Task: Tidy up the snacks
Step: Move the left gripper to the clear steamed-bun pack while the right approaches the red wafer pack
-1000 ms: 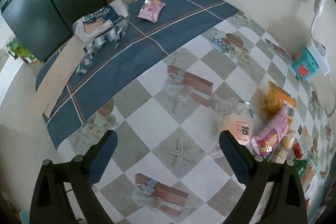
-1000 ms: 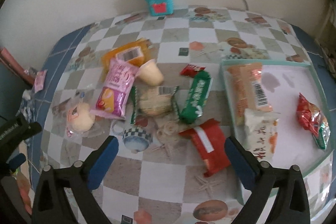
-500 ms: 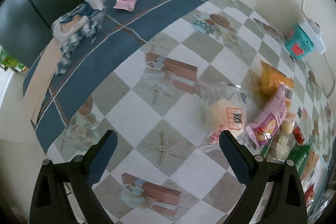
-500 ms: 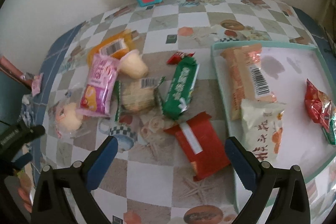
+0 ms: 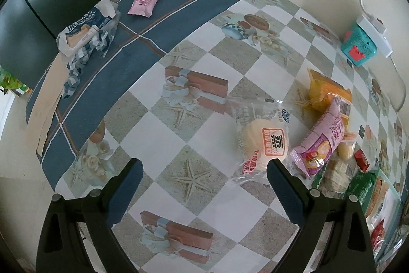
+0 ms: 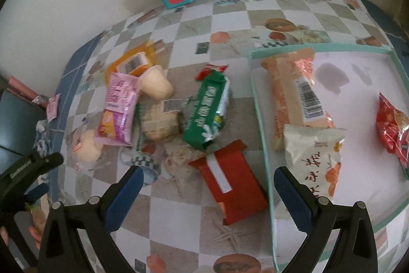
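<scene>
Both claws gape wide and hold nothing. The left claw [image 5: 204, 172] hovers just beside the clear-wrapped bun [image 5: 264, 143] on the checkered surface [image 5: 179, 119]. The right claw [image 6: 208, 179] hangs over the red packet [image 6: 230, 186], beside the teal-rimmed tray [image 6: 258, 104].

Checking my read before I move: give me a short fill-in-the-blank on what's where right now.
1. The tray holds ___ snack packets.
2. The red packet nearest the right gripper lies ___ the tray.
3. Both grippers' jaws are ___.
4. The snack nearest the left gripper is a wrapped ___.

Answers: three; outside; open; bun
</scene>
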{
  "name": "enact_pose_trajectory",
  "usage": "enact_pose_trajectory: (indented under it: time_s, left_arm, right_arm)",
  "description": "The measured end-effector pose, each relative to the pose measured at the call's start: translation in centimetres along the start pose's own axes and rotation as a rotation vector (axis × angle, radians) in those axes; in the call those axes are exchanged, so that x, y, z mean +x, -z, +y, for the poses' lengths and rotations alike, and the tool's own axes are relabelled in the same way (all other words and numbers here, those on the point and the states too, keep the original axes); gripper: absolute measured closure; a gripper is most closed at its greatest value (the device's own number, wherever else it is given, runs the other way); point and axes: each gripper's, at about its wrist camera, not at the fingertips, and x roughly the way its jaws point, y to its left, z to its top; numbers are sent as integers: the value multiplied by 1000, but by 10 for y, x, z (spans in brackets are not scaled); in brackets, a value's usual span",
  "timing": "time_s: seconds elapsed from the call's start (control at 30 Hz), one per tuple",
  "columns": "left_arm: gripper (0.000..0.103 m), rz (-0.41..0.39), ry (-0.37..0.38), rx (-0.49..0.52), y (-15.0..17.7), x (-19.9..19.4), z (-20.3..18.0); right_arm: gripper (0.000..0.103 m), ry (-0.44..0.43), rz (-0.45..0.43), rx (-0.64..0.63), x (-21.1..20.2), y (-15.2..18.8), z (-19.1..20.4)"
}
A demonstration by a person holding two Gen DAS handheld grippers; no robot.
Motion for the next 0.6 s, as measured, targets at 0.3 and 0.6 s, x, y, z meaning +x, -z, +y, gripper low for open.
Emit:
enact_pose_trajectory:
  time_s: [0.3, 0.6]
  left_arm:
    - [6, 2, 1, 2, 1, 0, -1]
    - [5, 4, 5, -1, 1, 0, -1]
  right_arm:
    - [0, -59, 42, -51, 7, 6, 11]
    - [0, -24, 75, -44, 20, 6, 5]
